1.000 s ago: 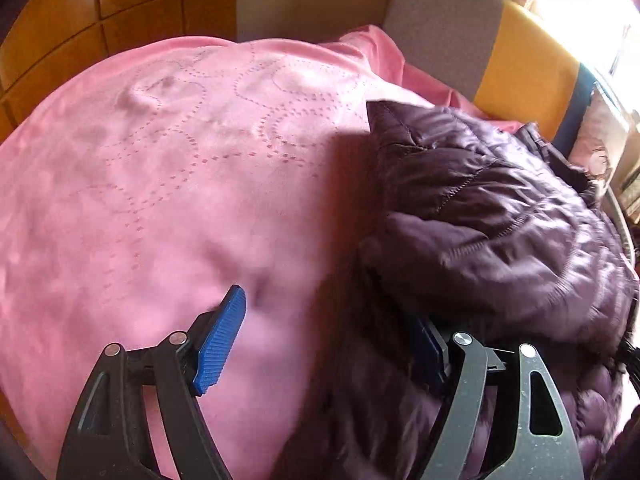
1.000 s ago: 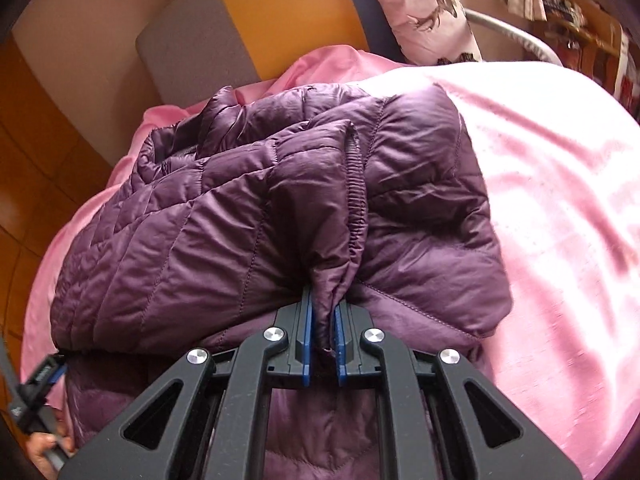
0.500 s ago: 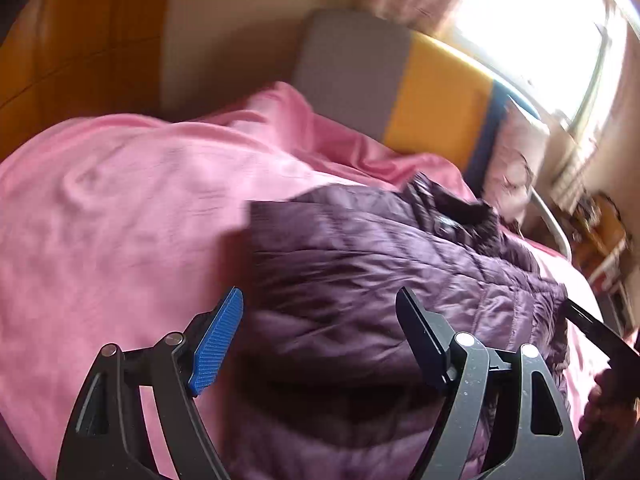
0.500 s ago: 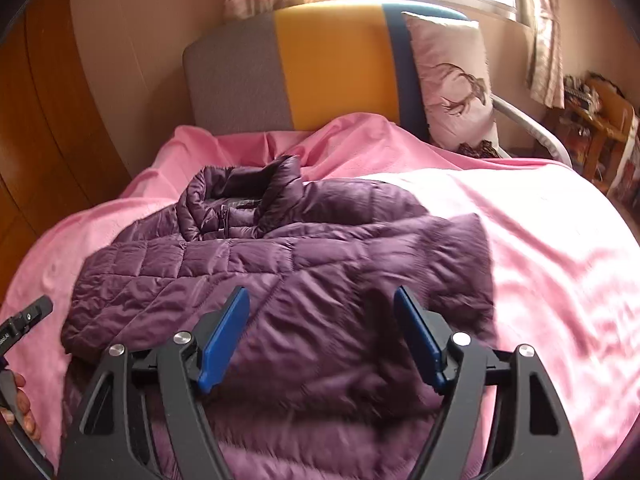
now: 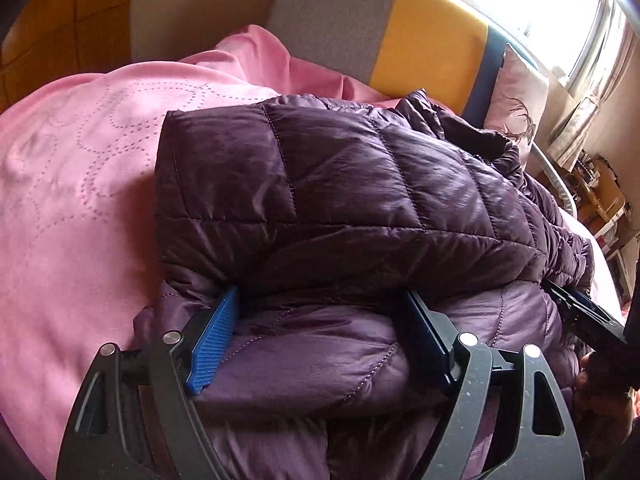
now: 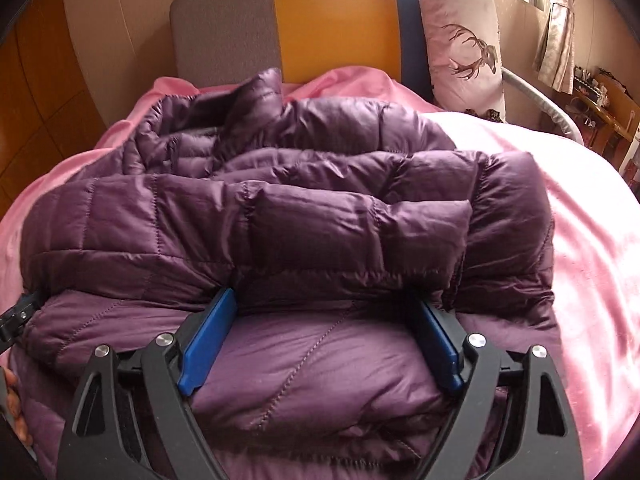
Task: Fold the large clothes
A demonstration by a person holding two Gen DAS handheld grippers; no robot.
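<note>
A purple quilted puffer jacket (image 5: 320,184) lies on a pink bedspread (image 5: 80,200), its sleeves folded across the body. It also shows in the right wrist view (image 6: 304,216). My left gripper (image 5: 320,312) is open, its blue pads pushed under the edge of the folded layer at the jacket's left side, a bulge of fabric between them. My right gripper (image 6: 324,312) is open in the same way at the jacket's right side. The tip of the right gripper (image 5: 580,312) shows at the right edge of the left wrist view.
A grey, yellow and blue headboard (image 6: 328,24) stands behind the jacket. A deer-print pillow (image 6: 464,48) leans against it at the right. Wooden wall panels (image 5: 48,40) are on the left. Cluttered furniture (image 6: 600,96) stands beyond the bed's right side.
The right gripper let go of the sleeve fold and opened. Both grippers pulled back, then came down low against the jacket, their pads now under the folded layer's edge.
</note>
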